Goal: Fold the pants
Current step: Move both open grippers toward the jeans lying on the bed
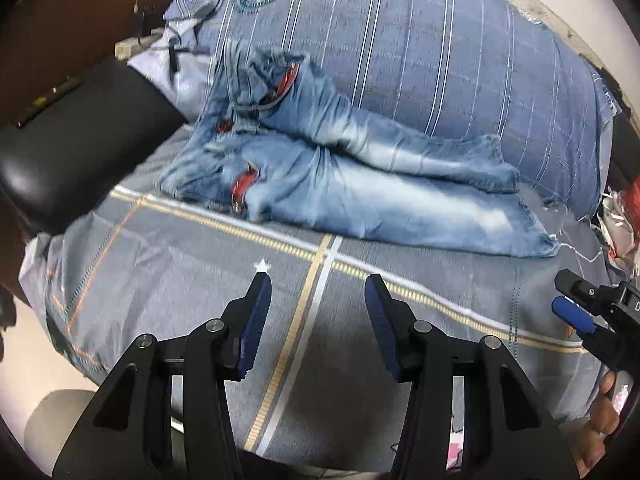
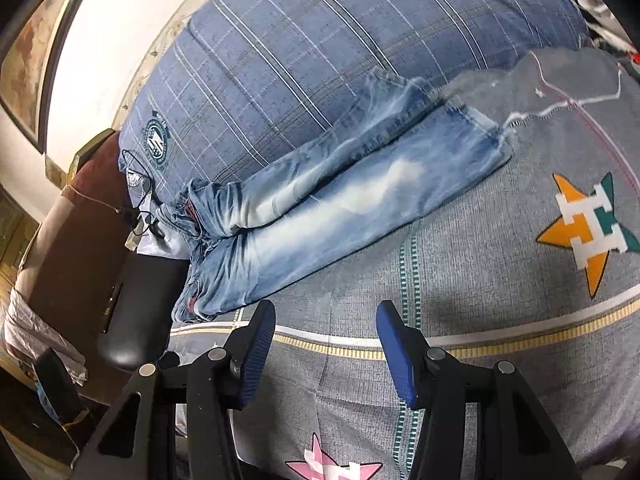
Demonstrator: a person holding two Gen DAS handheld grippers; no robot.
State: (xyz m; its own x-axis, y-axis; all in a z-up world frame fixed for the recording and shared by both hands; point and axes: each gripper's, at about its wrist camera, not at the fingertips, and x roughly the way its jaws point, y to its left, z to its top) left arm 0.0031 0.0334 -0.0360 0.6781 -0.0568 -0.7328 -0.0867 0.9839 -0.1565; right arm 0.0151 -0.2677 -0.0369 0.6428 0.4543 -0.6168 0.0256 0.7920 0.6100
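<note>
A pair of faded blue jeans point(image 1: 340, 168) lies on the bed, waistband to the left and both legs running right, the far leg resting against a pillow. It also shows in the right wrist view point(image 2: 340, 196), waistband at lower left and hems at upper right. My left gripper point(image 1: 318, 284) is open and empty, above the grey bedsheet short of the jeans. My right gripper point(image 2: 326, 316) is open and empty, also short of the jeans. The right gripper's fingers point(image 1: 570, 312) show at the right edge of the left wrist view.
A large blue striped pillow point(image 1: 420, 52) lies behind the jeans. The grey bedsheet point(image 2: 480, 264) carries star prints and stripes. A black padded chair arm point(image 1: 80, 140) stands at the bed's left edge. A brown headboard point(image 2: 72, 240) and a cable point(image 2: 140, 184) are nearby.
</note>
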